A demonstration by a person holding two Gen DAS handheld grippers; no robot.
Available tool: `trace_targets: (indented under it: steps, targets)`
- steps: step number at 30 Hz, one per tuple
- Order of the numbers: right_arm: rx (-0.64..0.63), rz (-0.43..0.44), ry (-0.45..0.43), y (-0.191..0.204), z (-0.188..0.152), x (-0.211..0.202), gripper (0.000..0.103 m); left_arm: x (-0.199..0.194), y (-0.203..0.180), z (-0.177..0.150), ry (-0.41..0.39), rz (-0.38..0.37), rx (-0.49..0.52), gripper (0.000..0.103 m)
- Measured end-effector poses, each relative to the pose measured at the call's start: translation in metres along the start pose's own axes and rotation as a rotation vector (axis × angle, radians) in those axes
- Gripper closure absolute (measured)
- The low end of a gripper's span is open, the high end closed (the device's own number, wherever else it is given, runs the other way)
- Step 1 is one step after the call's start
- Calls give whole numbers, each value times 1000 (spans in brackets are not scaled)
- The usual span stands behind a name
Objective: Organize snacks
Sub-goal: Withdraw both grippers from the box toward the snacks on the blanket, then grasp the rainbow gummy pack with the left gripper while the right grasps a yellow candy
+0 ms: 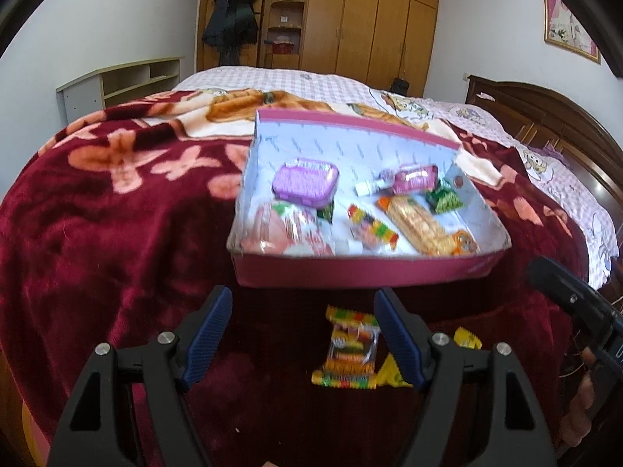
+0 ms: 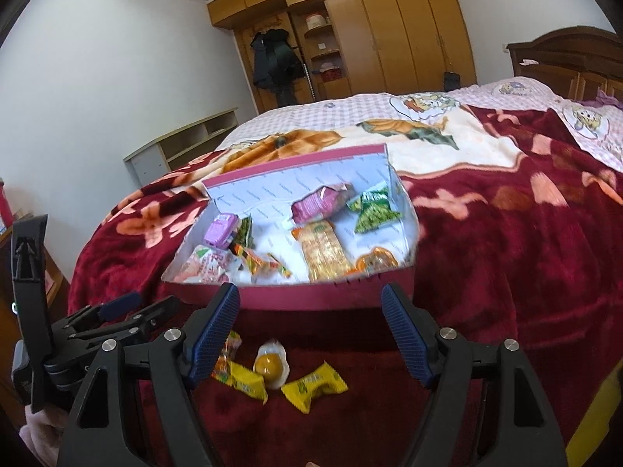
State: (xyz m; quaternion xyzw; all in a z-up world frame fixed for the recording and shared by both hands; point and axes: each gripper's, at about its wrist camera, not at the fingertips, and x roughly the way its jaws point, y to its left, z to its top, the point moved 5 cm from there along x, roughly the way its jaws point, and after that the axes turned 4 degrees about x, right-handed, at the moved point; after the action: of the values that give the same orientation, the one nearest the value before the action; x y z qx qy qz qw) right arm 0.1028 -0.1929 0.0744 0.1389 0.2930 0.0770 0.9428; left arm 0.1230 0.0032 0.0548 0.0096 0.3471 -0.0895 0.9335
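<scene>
Left-wrist view: the left gripper [image 1: 303, 311], jaws spread and holding nothing, hovers above a multicoloured gummy packet [image 1: 352, 344] lying on the maroon blanket [image 1: 117, 214] just in front of the pink-rimmed cardboard box [image 1: 350, 272]. Inside the box lie a purple tin [image 1: 305, 183], a long biscuit pack [image 1: 418, 223] and a green snack bag [image 1: 444, 196]. Right-wrist view: the right gripper [image 2: 311, 311], jaws likewise spread and empty, hangs above two yellow wrapped candies [image 2: 313, 385] and an egg-shaped jelly [image 2: 270, 364], all on the blanket near the box's front wall.
</scene>
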Motion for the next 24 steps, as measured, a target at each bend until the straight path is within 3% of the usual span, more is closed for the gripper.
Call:
trace_targets:
  steps: [24]
  targets:
    - [68, -12, 83, -21, -55, 2, 26, 41, -24, -38, 94, 9, 41, 24]
